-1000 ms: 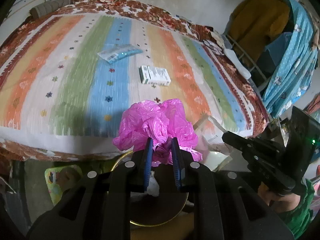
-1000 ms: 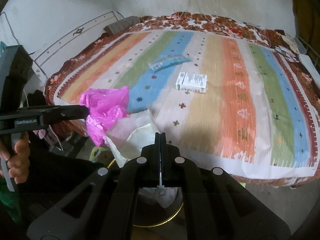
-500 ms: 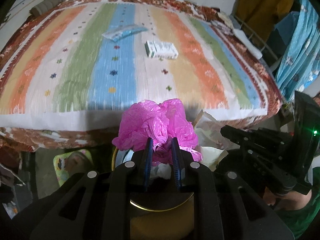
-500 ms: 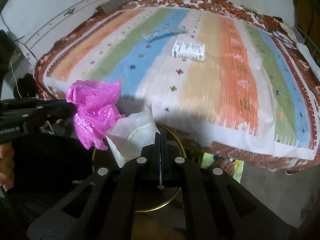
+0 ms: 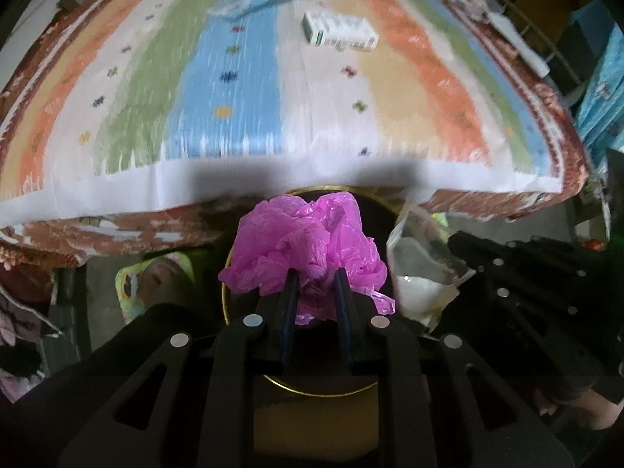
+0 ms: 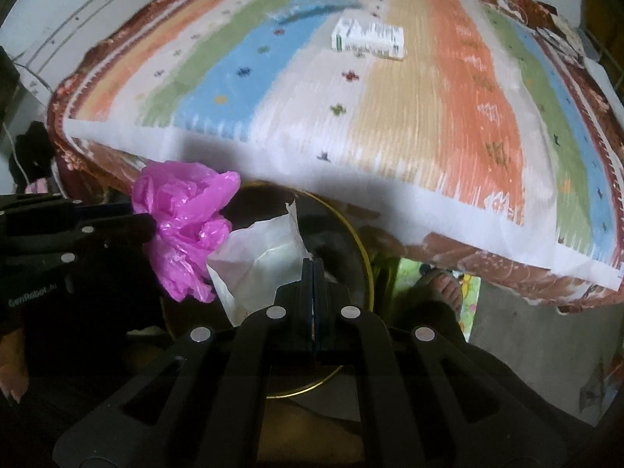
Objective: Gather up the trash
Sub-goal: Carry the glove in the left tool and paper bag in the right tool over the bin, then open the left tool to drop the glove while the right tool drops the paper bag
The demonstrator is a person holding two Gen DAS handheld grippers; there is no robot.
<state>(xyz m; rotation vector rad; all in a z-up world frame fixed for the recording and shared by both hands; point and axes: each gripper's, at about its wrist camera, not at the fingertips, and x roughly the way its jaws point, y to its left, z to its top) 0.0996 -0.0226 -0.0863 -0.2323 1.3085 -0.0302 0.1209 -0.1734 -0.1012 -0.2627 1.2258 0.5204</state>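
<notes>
- While both grippers point steeply down over a round black bin with a gold rim [image 5: 224, 296] that stands on the floor against the near edge of the bed, each of them carries a piece of trash.
- The left gripper [image 5: 314, 273] has its blue-padded fingers [image 5: 289, 292] a little apart, clamped on a crumpled bright pink plastic bag [image 5: 304, 245]; the bag bulges out past the fingertips, above the bin's mouth.
- The right gripper [image 6: 313, 265] has its fingers pressed together on the edge of a creased whitish paper wrapper [image 6: 261, 269], which sticks up to the left of the fingertips, over the bin [image 6: 364, 261].
- From the right wrist view the pink bag [image 6: 183, 218] hangs just beside the wrapper, touching or nearly touching it; I cannot tell which.
- On the striped, multicoloured bedspread [image 5: 234, 117] two more pieces lie well apart from the near edge: a white and green cardboard box [image 5: 340, 33] near the middle, and a flat light blue packet [image 5: 257, 2] beyond it towards the far edge, blurred.
- A person's bare toes in a sandal [image 6: 442, 288] show on the floor to the right of the bin, below the bed's near edge.
</notes>
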